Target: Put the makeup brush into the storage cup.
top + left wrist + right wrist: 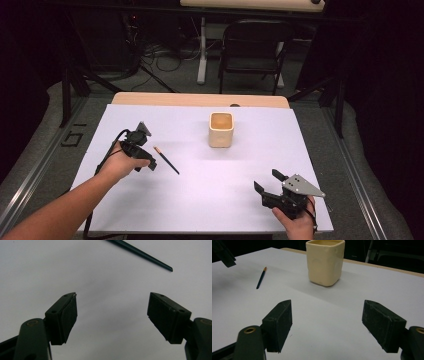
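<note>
A thin dark brush (166, 160) with an orange far end lies on the white sheet, left of centre. My left gripper (145, 161) hovers just left of it, tilted down at the sheet, jaws open and empty. In the left gripper view (112, 307) the brush's dark end (142, 253) crosses the top, beyond the jaws. A cream square cup (221, 130) stands upright in the middle, far side. My right gripper (268, 181) rests open near the front right. In the right gripper view (327, 312) it faces the cup (325, 262) and the brush (261, 278).
The white sheet (200, 195) covers most of the wooden table (200, 99). A black folding chair (255, 45) and floor cables lie beyond the far edge. Part of the left gripper (223, 252) shows at the top left of the right gripper view.
</note>
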Action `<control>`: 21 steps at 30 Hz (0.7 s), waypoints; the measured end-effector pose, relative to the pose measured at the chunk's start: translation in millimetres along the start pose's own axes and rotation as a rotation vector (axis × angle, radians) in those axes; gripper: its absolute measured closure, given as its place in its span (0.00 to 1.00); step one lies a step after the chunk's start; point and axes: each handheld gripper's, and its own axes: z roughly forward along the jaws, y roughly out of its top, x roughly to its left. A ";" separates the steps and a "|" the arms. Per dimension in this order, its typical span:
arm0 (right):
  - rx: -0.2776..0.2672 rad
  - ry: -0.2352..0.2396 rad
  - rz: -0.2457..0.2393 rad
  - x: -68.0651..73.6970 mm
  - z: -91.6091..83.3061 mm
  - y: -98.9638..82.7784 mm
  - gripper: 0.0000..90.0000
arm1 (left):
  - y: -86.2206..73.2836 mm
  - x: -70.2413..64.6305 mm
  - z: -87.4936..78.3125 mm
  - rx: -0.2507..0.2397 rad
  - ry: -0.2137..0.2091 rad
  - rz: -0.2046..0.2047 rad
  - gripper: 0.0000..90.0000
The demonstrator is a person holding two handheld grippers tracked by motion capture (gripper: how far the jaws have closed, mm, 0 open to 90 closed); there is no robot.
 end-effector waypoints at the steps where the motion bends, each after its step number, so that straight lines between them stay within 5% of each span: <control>1: 0.000 0.000 0.000 -0.1 0.0 0.0 0.27 | 1.6 -0.5 -0.3 0.003 0.000 0.003 0.27; 21: -0.003 0.003 0.001 -0.9 0.1 -0.3 0.27 | 26.3 -13.1 13.0 0.008 -0.002 -0.016 0.28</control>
